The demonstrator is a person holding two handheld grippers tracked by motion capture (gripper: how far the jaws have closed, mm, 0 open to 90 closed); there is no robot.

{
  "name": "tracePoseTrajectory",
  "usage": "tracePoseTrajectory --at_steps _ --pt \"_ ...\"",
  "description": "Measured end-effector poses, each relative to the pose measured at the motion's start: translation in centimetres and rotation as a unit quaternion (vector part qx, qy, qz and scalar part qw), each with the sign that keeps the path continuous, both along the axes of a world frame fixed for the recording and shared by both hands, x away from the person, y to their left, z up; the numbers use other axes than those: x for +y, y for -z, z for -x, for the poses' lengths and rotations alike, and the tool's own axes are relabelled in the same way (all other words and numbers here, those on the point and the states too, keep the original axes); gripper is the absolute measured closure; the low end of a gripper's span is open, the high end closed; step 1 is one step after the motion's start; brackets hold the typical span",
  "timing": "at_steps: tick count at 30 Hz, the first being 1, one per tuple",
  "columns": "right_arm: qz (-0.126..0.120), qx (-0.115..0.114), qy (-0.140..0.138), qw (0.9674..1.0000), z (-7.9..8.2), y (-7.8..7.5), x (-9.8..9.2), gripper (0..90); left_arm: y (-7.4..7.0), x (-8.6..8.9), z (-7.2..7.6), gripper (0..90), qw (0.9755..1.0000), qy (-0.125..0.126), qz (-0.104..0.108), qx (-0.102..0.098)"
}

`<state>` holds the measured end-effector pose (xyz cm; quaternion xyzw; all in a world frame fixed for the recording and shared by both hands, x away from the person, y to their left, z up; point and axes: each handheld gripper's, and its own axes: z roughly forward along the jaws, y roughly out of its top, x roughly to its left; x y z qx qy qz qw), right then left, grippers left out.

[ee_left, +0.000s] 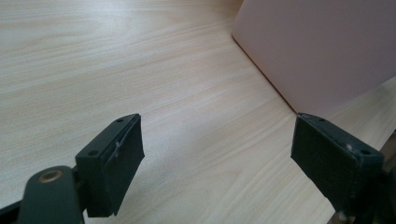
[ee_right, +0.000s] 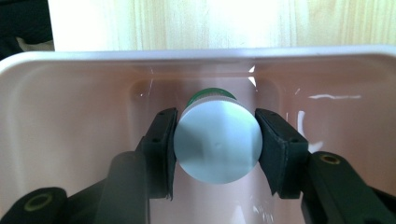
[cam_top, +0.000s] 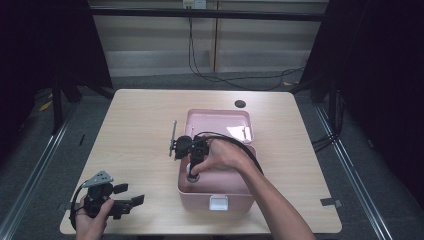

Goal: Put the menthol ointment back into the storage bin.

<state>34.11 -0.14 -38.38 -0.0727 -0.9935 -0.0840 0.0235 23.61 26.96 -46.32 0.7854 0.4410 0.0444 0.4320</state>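
Note:
A pink box (cam_top: 200, 200) stands open on the wooden table (cam_top: 140, 130), its lid (cam_top: 215, 120) laid back behind it. My right gripper (cam_top: 192, 172) reaches down into the box, shut on a white bottle (cam_top: 192, 175). In the right gripper view the bottle (ee_right: 218, 149) shows its round white base and a green cap beyond, with both pads of the right gripper (ee_right: 215, 116) pressed on its sides inside the pink box (ee_right: 70, 116). My left gripper (cam_top: 130, 194) rests open near the table's front left corner. In the left gripper view that gripper (ee_left: 217, 140) holds nothing, and the pink box wall (ee_left: 322, 46) is at upper right.
A thin grey rod (cam_top: 173, 137) lies on the table just left of the box. White marks (cam_top: 240, 132) show inside the lid. A round dark hole (cam_top: 240, 104) sits near the table's far edge. Black cables run across the floor beyond.

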Motion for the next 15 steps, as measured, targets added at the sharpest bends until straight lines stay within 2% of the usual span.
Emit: tracePoseTrajectory --at_steps 6,15 --pt "0.011 0.004 -0.005 0.9999 0.2 0.9 0.4 51.4 0.0 0.0 0.0 17.4 1.0000 0.001 -0.003 0.001" --pt "0.006 0.005 -0.007 0.9999 0.1 1.7 0.6 51.4 0.1 0.0 0.0 17.4 1.0000 0.002 -0.004 0.001"
